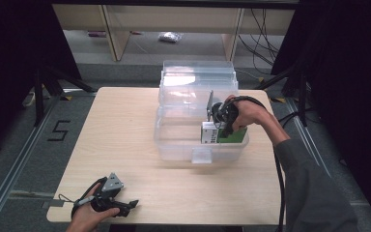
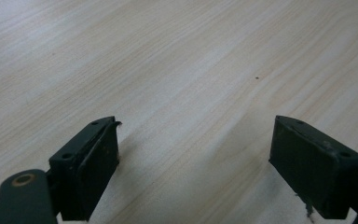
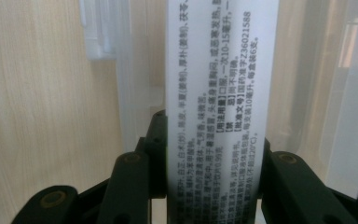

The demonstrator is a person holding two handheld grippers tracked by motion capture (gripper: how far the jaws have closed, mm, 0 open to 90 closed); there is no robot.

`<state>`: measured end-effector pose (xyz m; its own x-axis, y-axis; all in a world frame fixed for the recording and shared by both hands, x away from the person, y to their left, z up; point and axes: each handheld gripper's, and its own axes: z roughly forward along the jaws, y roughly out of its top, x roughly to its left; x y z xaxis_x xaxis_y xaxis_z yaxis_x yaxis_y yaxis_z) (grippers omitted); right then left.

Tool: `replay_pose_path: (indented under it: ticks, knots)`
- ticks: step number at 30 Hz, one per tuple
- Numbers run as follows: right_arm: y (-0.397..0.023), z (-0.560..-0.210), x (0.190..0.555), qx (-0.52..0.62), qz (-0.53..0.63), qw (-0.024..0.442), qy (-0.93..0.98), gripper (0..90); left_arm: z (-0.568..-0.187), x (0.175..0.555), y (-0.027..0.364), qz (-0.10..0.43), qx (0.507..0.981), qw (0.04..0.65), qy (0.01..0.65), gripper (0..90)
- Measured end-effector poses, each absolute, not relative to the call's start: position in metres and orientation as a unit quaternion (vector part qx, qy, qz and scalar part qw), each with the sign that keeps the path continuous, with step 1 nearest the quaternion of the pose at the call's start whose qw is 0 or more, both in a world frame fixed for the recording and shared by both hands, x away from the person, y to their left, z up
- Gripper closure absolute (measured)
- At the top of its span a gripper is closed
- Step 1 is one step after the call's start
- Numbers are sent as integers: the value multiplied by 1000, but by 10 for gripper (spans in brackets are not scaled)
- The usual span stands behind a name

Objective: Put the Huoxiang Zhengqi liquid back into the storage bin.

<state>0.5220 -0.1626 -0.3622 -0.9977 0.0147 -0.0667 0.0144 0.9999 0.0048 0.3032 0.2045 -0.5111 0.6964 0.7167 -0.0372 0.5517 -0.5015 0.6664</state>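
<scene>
The right gripper (image 1: 221, 122) is clamping a green-and-white box (image 1: 222, 134) by its narrow printed sides inside the clear bin (image 1: 174, 145), likely light, stiff cardboard that could crush, while the left gripper (image 1: 125, 207) is resting wide open on the table (image 1: 125, 135).

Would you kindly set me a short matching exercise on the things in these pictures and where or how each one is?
Things:
1. left tongs
2. right tongs
3. box
4. bin

States:
a. clear plastic, standing on the table
b. open, over bare wood
c. green and white, gripped inside the bin
d. shut on the box

Pairs: 1-b, 2-d, 3-c, 4-a
</scene>
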Motion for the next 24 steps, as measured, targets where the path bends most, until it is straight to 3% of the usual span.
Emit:
replay_pose_path:
  ticks: [24]
  knots:
    - [-169, -391, 527, 5, -6, 21, 1000, 644, -511, 303, 205, 123, 859, 334, 369, 150]
